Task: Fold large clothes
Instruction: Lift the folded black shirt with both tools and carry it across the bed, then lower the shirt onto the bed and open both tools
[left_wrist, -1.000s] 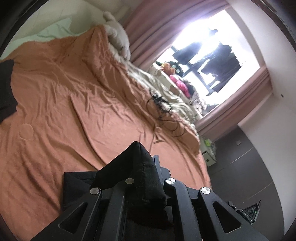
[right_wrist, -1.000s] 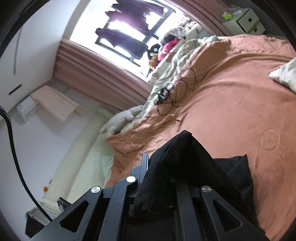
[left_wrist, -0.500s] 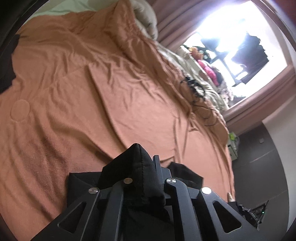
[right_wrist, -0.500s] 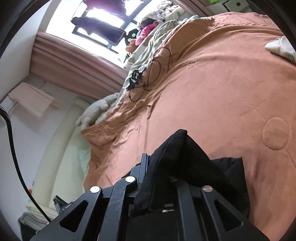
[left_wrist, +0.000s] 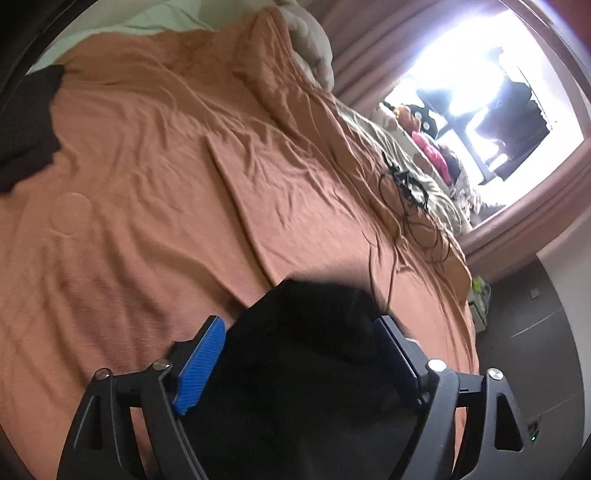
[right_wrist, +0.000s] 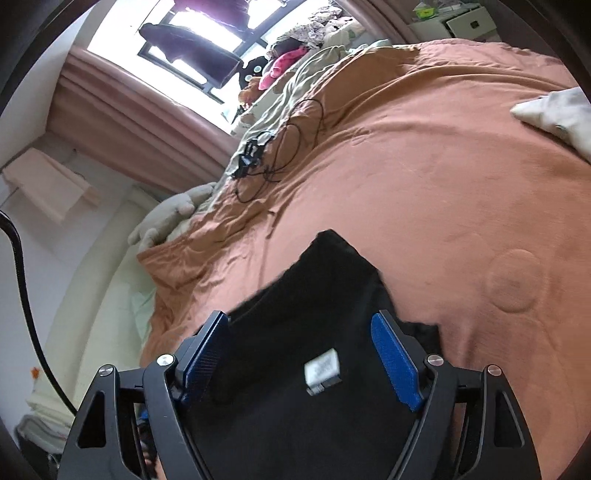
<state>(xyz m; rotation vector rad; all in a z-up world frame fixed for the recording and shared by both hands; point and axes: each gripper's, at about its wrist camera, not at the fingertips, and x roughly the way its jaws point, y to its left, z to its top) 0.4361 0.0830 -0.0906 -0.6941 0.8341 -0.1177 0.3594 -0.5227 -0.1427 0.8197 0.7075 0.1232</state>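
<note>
A black garment (left_wrist: 306, 354) lies bunched on the orange bedspread (left_wrist: 166, 192), right between the fingers of my left gripper (left_wrist: 300, 325). Its jaws are opening; the blue pads (left_wrist: 201, 365) stand wide and no longer pinch the cloth. In the right wrist view another part of the black garment (right_wrist: 325, 288), with a white label (right_wrist: 323, 369) showing, rests between the fingers of my right gripper (right_wrist: 300, 321). Those jaws are opening too, and the blue pads (right_wrist: 395, 362) are clear of the fabric. Both grippers sit low over the bed.
Another dark piece of cloth (left_wrist: 26, 122) lies at the bed's far left. Black cables (left_wrist: 406, 199) sprawl near the window side, next to a pale blanket and a plush toy (right_wrist: 166, 218). A cream cloth (right_wrist: 554, 110) lies at the right. A white nightstand (right_wrist: 461, 22) stands beyond the bed.
Both grippers sank toward the bed and went from shut on a pinched peak of black cloth to wide open. The cloth has slumped onto the bedspread between the fingers.
</note>
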